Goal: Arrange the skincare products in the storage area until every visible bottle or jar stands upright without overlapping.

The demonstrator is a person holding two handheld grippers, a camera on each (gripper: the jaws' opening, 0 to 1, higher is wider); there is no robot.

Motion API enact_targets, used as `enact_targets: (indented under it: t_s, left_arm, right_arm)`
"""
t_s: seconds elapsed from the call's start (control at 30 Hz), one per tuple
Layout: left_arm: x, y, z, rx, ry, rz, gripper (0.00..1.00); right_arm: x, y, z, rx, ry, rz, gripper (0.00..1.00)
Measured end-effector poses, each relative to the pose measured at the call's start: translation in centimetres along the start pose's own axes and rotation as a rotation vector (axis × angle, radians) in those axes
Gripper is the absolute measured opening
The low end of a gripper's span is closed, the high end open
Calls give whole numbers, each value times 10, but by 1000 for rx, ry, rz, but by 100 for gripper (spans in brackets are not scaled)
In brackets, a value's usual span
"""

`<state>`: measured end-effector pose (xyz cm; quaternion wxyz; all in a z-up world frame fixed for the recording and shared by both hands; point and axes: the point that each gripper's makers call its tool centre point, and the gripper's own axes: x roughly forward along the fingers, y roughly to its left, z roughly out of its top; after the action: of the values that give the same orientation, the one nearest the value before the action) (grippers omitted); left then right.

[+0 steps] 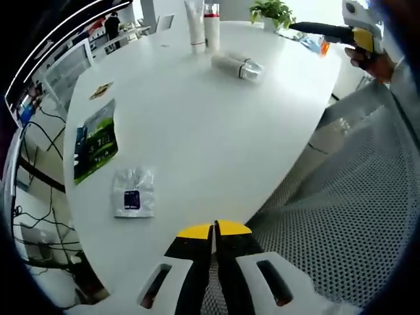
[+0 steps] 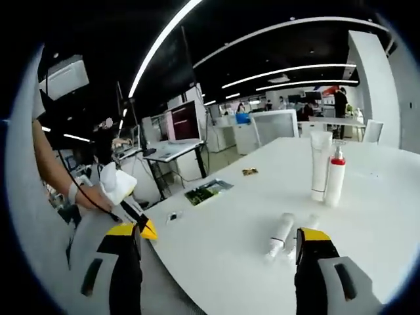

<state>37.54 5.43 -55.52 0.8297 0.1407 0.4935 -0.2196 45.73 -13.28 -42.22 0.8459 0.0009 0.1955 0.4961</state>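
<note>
On the white table (image 1: 197, 144) a white tube (image 1: 194, 25) and a white bottle with a red pump (image 1: 211, 26) stand upright side by side at the far end. Just in front of them two small bottles (image 1: 236, 65) lie on their sides, touching. My left gripper (image 1: 214, 230) is shut with nothing in it, over the table's near edge. My right gripper (image 1: 308, 27) hovers beyond the far right edge, held by a hand. In the right gripper view its jaws (image 2: 217, 232) stand wide open and empty, with the lying bottles (image 2: 282, 236) just ahead and the tube (image 2: 319, 164) and pump bottle (image 2: 335, 174) behind.
A green leaflet (image 1: 95, 141), a small clear sachet (image 1: 133, 192) and a small brown packet (image 1: 100, 90) lie on the table's left side. A potted plant (image 1: 272, 12) stands at the far end. A grey mesh chair (image 1: 341, 197) sits beside the right edge.
</note>
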Motion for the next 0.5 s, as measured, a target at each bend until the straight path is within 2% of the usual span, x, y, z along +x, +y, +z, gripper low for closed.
enact_targets:
  t_s: [0.07,0.1,0.17,0.23,0.27,0.3,0.37,0.47,0.5]
  left_arm:
    - [1,1,-1,4,1,1,1]
    - [1,1,-1,1,3,1,2]
    - [2,3,-2,-2,8,5,4]
    - [3,3,-2,1,11,4,6]
    - [3,3,-3,5,16,2,6]
    - [4,3,-4,8,21,1,6]
    - [5,1,-7,11,35,-9,6]
    - [6,1,-10,16,51,-15,6]
    - [6,0,-11,14,58,-18,6]
  right_arm:
    - [0,6,1,-17,-21,-2,93]
    - [0,6,5,-90,-25,-16,89]
    - [0,5,12,-180,-25,-50,80]
    - [2,12,14,-159,-27,-37,80]
    - [4,21,13,-119,-29,10,81]
    - [5,25,11,-105,-16,27,81]
    - [6,20,12,-195,-27,-2,77]
    - [6,14,8,-159,-17,-4,75]
    - [4,9,7,-164,-19,-29,74]
